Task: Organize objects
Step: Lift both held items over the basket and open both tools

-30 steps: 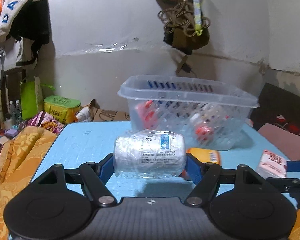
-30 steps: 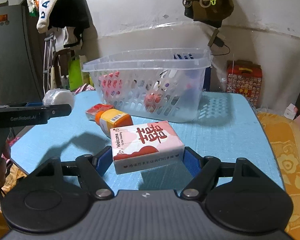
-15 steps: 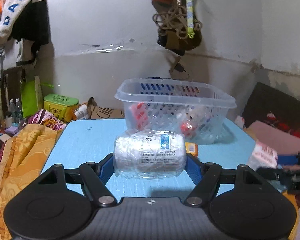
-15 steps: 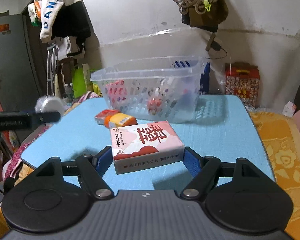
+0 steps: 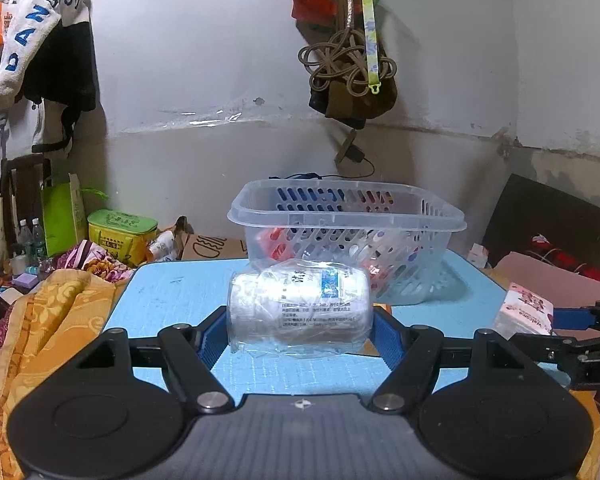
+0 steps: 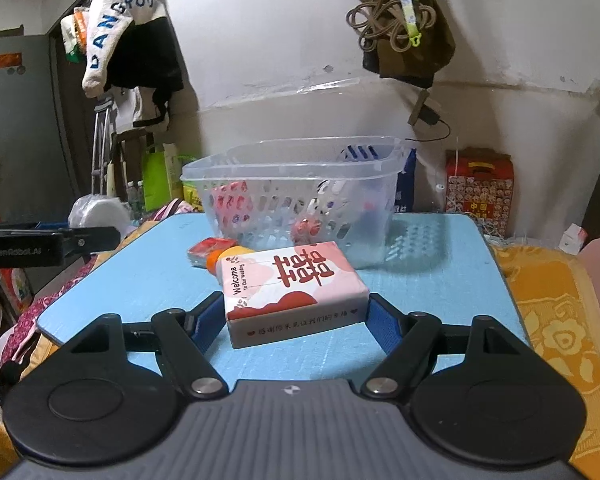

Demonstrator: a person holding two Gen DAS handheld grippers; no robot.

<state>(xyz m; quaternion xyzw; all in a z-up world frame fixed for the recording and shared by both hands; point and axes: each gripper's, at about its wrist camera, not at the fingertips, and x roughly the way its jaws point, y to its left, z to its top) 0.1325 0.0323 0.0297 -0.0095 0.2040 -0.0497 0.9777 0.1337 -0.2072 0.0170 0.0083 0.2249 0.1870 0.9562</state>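
Observation:
My left gripper [image 5: 299,322] is shut on a white bottle wrapped in clear plastic [image 5: 298,306], held sideways above the blue table [image 5: 172,300]. My right gripper [image 6: 298,312] is shut on a pink and white tissue box [image 6: 294,286] with red characters. Beyond both stands a clear plastic basket [image 5: 346,232], also the basket [image 6: 296,196] in the right wrist view, with small items inside. Each view catches the other gripper at its edge: the tissue box [image 5: 524,312] at right, the wrapped bottle [image 6: 98,212] at left.
An orange bottle [image 6: 220,258] and a red packet [image 6: 210,248] lie on the blue table [image 6: 440,280] in front of the basket. Yellow patterned bedding [image 5: 40,328] lies along the table's sides. A green tin [image 5: 122,230], bags and boxes crowd the floor behind. Clothes hang on the wall.
Both grippers have drawn back from the basket and risen a little, each keeping its object. The basket looks smaller and farther away now.

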